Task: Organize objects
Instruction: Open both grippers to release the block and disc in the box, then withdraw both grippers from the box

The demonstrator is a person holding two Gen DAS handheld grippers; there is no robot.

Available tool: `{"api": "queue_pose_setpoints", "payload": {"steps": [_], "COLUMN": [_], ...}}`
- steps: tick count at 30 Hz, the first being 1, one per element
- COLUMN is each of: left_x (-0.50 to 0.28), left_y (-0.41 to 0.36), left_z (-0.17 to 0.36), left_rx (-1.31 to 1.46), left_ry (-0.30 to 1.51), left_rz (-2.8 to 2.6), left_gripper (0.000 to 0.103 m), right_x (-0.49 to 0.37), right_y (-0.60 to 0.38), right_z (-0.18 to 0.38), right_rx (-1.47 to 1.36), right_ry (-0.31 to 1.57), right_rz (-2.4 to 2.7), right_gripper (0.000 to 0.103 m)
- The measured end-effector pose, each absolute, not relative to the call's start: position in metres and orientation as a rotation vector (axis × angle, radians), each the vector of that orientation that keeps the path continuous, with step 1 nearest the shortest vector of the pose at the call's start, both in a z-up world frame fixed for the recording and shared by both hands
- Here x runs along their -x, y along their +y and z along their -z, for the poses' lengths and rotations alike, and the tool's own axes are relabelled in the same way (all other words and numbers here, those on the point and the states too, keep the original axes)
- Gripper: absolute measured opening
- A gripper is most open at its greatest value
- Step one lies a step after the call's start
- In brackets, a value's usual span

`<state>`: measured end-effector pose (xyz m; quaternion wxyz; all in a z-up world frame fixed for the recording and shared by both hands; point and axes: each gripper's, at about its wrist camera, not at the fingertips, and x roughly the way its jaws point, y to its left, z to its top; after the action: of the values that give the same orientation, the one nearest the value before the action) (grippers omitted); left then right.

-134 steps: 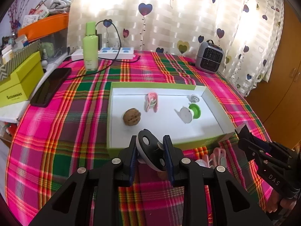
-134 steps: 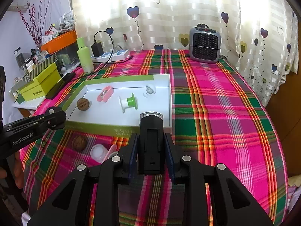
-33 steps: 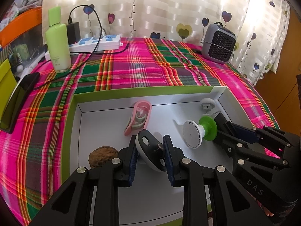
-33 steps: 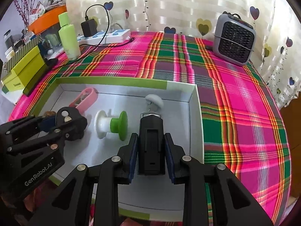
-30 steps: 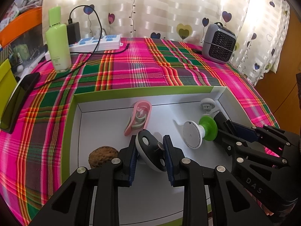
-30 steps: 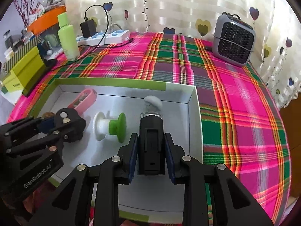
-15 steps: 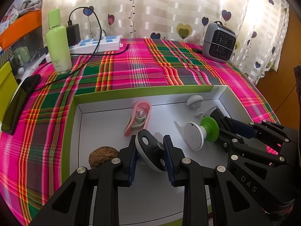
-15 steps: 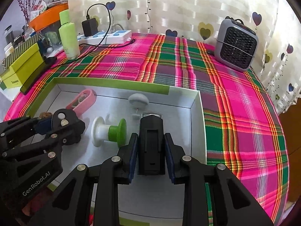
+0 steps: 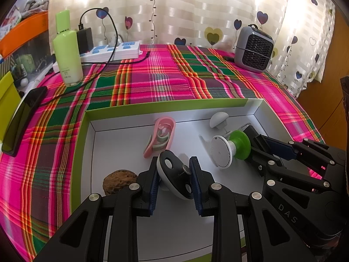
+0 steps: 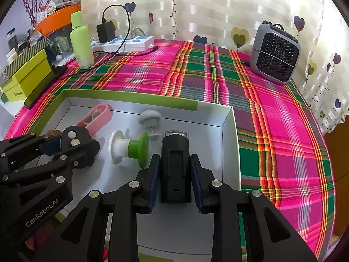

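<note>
Now both loads hang over the tray (image 9: 87, 144), carried in from in front of it. Left gripper (image 9: 174, 180) pinches the black-and-grey disc (image 9: 172, 174) beside the walnut (image 9: 117, 180). Right gripper (image 10: 174, 174) clamps the black block (image 10: 175, 170) near the green spool (image 10: 135, 148), which I nudged. I judge both ready for release.

"GenRobot.AI" stands in white letters on the left claw (image 10: 73, 140), on its black arm at the near left. "DAS" stands on the right claw (image 9: 250, 135), on its arm. Small print on the green bottle (image 9: 67, 50) and yellow-green box (image 10: 28, 76) is unreadable.
</note>
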<state>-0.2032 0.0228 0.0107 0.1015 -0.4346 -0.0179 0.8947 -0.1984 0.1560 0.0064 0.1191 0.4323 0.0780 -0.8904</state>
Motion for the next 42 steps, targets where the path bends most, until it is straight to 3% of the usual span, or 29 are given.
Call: {"api": "queue_pose_setpoints", "payload": {"steps": [6,13,23,42], "left_x": [0.204,0.204,0.197,0.165], "left_y": [0.023,0.024,0.025,0.019], "left_z": [-0.011,-0.011,-0.015,-0.036], "left_rx": [1.285,1.295,1.281,1.217], "left_ry": [-0.047,-0.024,-0.023,-0.041], "left_rz": [-2.637,-2.644,-2.658,-2.724], "left_gripper": [0.03,0.037,0.042,0.043], "right_x": [0.198,0.196,0.191,0.165], "right_y": [0.156,0.156,0.16,0.169], "right_z": [-0.006,-0.008,-0.012,-0.031], "right_rx": [-1.263,-1.247,-1.243,-1.187], "right_ry": [0.228,0.211,0.202,0.129], "right_rz": [2.604,2.622,2.636,2.661], "right_gripper": [0.029,0.046,0.047,0.047]}}
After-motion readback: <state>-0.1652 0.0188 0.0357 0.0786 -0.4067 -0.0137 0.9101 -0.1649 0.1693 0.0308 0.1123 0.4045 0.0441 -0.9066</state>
